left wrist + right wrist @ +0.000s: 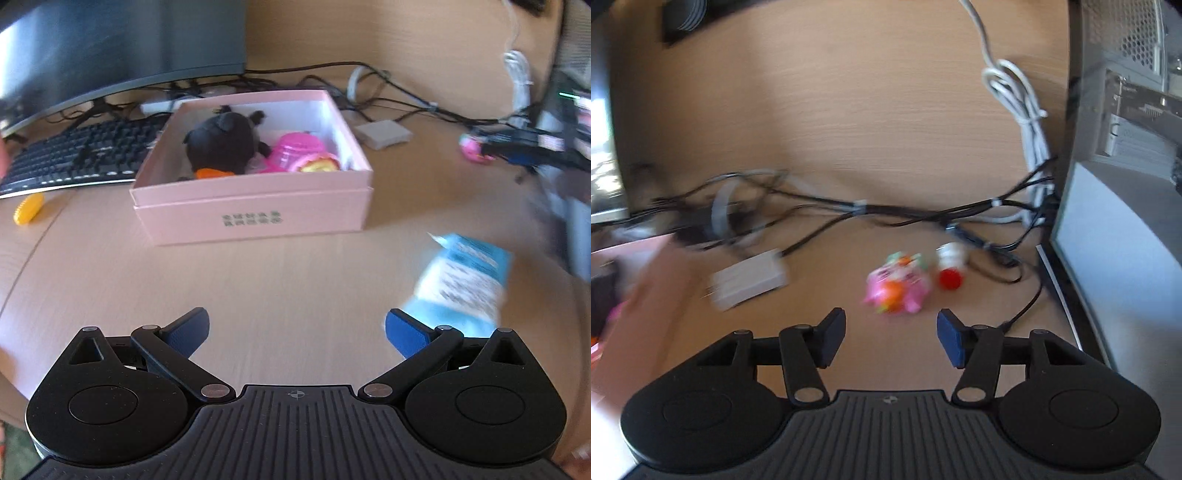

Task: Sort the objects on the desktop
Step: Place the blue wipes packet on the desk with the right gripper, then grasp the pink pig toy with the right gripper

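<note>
Left wrist view, sorted: black plush and pink toy in pink box.
Left on desk: yellow piece near left edge; blue packet near right edge; pink toy packet, red-capped bottle by cables.
Left gripper: wide apart, empty.
Right gripper: partly open, empty.

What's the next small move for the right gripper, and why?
Probably ease the right gripper forward and down onto the pink toy. Its jaws stand open with nothing between them, and the toy lies loose on the desk just ahead of the fingertips, outside the pink box that already holds other toys. The red-and-white piece beside it can follow.
</note>
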A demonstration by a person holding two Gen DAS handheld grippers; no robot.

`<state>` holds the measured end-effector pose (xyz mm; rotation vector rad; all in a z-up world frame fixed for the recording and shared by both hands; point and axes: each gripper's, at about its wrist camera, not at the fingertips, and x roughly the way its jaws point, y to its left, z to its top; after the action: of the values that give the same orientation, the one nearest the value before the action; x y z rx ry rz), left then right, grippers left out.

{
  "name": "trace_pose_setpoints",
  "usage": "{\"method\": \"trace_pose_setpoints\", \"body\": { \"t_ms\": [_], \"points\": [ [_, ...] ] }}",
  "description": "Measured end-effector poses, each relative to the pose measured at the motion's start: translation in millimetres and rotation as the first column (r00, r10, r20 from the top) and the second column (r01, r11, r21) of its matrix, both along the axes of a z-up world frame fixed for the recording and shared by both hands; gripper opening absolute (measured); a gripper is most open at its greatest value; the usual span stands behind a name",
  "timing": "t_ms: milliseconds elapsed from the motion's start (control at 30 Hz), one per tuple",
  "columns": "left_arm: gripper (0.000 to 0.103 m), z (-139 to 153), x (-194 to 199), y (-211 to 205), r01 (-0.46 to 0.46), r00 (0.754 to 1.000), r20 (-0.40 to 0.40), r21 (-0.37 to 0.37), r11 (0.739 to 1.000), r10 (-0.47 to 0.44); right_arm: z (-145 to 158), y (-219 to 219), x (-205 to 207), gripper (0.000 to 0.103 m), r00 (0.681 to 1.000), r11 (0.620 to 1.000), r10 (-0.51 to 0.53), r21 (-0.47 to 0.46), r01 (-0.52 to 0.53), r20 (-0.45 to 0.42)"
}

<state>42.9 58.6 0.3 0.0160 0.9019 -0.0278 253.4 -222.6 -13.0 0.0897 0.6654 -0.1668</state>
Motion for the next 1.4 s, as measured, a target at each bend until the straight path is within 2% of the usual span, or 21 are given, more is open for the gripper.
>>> {"method": "trace_pose_setpoints", "body": {
  "t_ms": [200,233,267,333,533,633,733,767,800,833,867,933,1033,1200,1233,1267,1333,1400],
  "points": [
    [0.103,1.9,-17.6,3.7,0.042,0.999,-0.009,-0.019,0.999,-0.042,-18.4,-1.7,44.5,0.054,0.999,0.998,-0.026,-0.054,0.025,-0.026],
    [0.103,2.1,-19.2,4.7,0.044,0.999,-0.010,-0.019,0.999,-0.044,-19.1,-2.0,47.8,0.041,0.999,0.998,-0.015,-0.056,0.013,-0.034],
    [0.103,2.4,-20.4,5.6,0.045,0.999,-0.011,-0.019,0.999,-0.045,-17.8,-2.8,48.2,0.032,0.999,0.999,-0.010,-0.046,0.008,-0.044],
    [0.103,2.4,-22.0,6.4,0.047,0.999,-0.009,-0.026,0.999,-0.047,-10.3,-4.6,38.2,0.027,1.000,1.000,-0.002,-0.010,0.002,-0.024],
    [0.103,-4.2,-9.1,-17.9,0.101,0.995,0.006,-0.057,0.993,-0.101,8.6,1.4,-13.3,0.025,0.997,0.997,0.078,0.010,-0.078,0.017],
    [0.103,-4.7,-5.0,-39.0,0.174,0.985,0.024,-0.075,0.982,-0.172,15.2,5.6,-43.4,0.015,0.991,0.990,0.134,0.032,-0.135,0.021],
    [0.103,-8.9,0.7,-55.8,0.228,0.974,0.024,-0.070,0.971,-0.226,15.1,11.4,-68.2,0.015,0.982,0.982,0.191,-0.009,-0.191,0.003],
    [0.103,-10.4,3.4,-60.2,0.234,0.972,0.017,-0.071,0.970,-0.233,15.2,11.8,-71.8,0.019,0.982,0.982,0.187,-0.030,-0.186,0.010],
    [0.103,-11.0,5.9,-63.5,0.238,0.971,0.013,-0.071,0.969,-0.238,15.1,10.5,-72.1,0.026,0.985,0.984,0.171,-0.045,-0.170,0.015],
    [0.103,-10.3,7.3,-65.8,0.242,0.970,0.017,-0.071,0.968,-0.242,14.9,8.2,-70.6,0.048,0.990,0.989,0.141,-0.053,-0.139,0.028],
    [0.103,-9.0,7.7,-66.8,0.245,0.970,0.021,-0.071,0.967,-0.244,14.8,4.3,-66.7,0.066,0.994,0.994,0.099,-0.052,-0.096,0.054],
    [0.103,-5.7,6.5,-65.2,0.242,0.970,0.026,-0.066,0.968,-0.241,11.7,-2.9,-52.1,0.070,0.997,0.999,0.042,-0.030,-0.040,0.061],
    [0.103,-2.6,2.8,-52.7,0.207,0.978,0.024,-0.048,0.977,-0.206,4.4,-8.1,-23.1,0.072,0.998,1.000,-0.028,0.009,0.027,0.051],
    [0.103,-0.2,-4.0,-15.0,0.080,0.997,0.001,-0.028,0.996,-0.080,-8.4,-8.3,27.8,0.072,0.995,0.996,-0.088,0.004,0.088,0.036],
    [0.103,0.0,-4.9,-7.1,0.054,0.999,-0.004,-0.028,0.998,-0.054,-12.0,-7.4,36.7,0.065,0.997,0.997,-0.077,-0.004,0.077,0.022],
    [0.103,-0.2,-5.6,-1.2,0.033,0.999,-0.010,-0.029,0.999,-0.034,-15.5,-6.1,44.6,0.047,0.999,0.999,-0.053,-0.011,0.053,0.002],
    [0.103,-1.9,-5.3,7.9,0.002,1.000,-0.020,-0.031,1.000,-0.003,-15.2,-1.5,48.0,0.046,0.999,0.999,-0.038,-0.032,0.038,-0.004],
    [0.103,-3.5,-3.0,11.4,-0.013,1.000,-0.023,-0.035,0.999,0.012,-8.9,-0.1,38.5,0.045,1.000,1.000,-0.009,0.016,0.009,0.003]
  ]
}}
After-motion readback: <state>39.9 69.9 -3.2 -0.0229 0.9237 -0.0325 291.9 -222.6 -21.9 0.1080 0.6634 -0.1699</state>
